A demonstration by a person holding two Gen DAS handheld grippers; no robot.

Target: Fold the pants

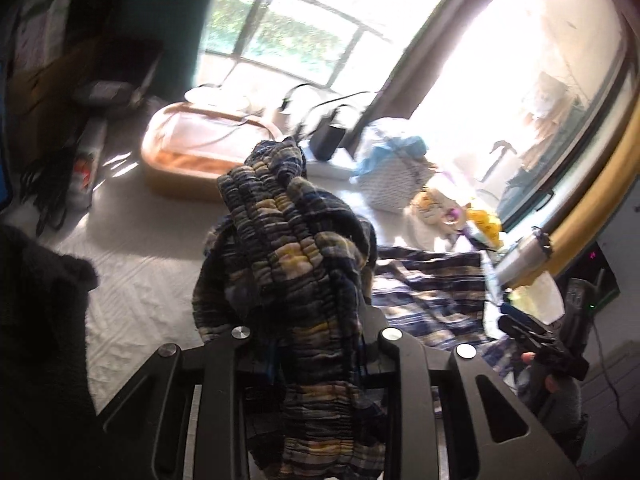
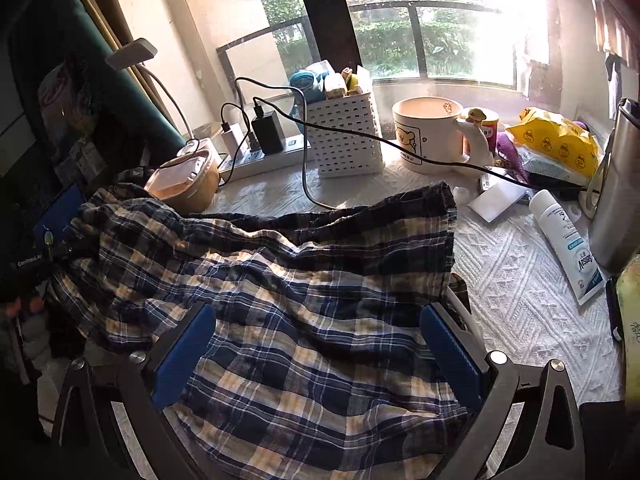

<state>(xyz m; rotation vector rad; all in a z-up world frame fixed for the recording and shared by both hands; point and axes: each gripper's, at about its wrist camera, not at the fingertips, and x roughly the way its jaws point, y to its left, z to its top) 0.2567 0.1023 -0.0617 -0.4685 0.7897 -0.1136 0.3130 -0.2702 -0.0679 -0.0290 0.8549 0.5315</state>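
Observation:
The plaid pants point(image 2: 280, 280), navy, white and yellow, lie spread on the white textured tablecloth point(image 2: 520, 280). My left gripper point(image 1: 316, 344) is shut on the pants' gathered elastic waistband point(image 1: 288, 240) and holds it bunched up above the table. The rest of the pants point(image 1: 432, 292) trails to the right in that view. My right gripper point(image 2: 316, 332) is open, its blue-padded fingers point(image 2: 184, 352) spread on either side of the cloth and resting low over it. The left gripper also shows at the left edge of the right wrist view point(image 2: 44, 264).
Behind the pants stand a lidded food container point(image 2: 184, 180), a power strip with chargers and cables point(image 2: 264, 152), a white perforated basket point(image 2: 344, 136), a large mug point(image 2: 432, 136), a yellow snack bag point(image 2: 560, 140), a lotion tube point(image 2: 568, 244) and a steel tumbler point(image 2: 616, 184). A window runs behind.

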